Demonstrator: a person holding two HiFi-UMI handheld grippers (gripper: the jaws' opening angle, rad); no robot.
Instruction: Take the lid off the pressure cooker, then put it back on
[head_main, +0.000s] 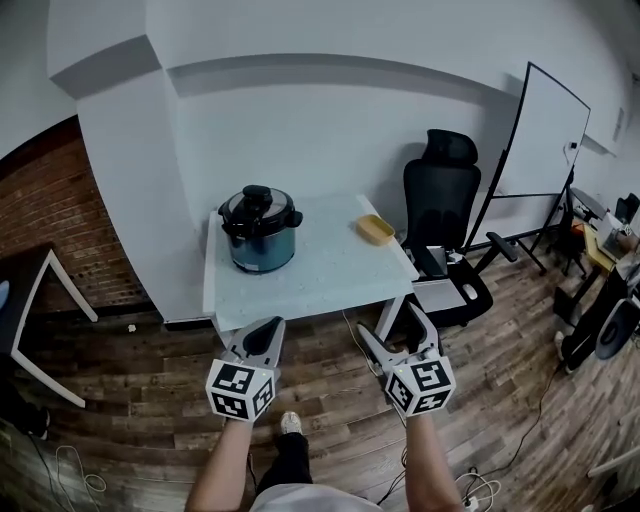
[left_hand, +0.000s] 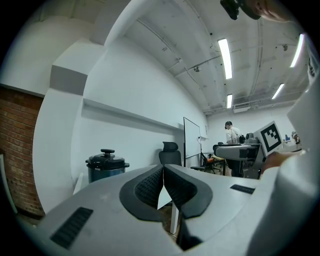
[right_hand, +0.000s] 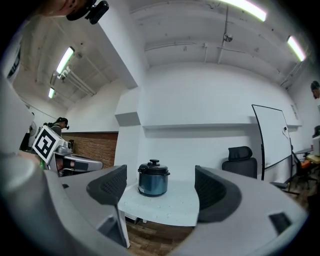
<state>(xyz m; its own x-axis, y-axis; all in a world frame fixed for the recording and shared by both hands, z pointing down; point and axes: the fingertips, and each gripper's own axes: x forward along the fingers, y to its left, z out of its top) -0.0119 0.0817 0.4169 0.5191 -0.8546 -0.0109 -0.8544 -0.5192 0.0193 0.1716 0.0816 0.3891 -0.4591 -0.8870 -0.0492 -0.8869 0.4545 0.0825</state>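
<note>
Head view: round, black-lidded pressure cooker (head_main: 259, 235)

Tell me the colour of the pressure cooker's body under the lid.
The pressure cooker body is blue, its lid black; the head view shows it best.

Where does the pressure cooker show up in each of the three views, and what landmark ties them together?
Head view: pressure cooker above centre, toward the left, on the left part of the white table.
Left gripper view: pressure cooker at lower left, small.
Right gripper view: pressure cooker just below centre, on the white table.
Shared landmark: the black office chair, right of the pressure cooker in all three.
</note>
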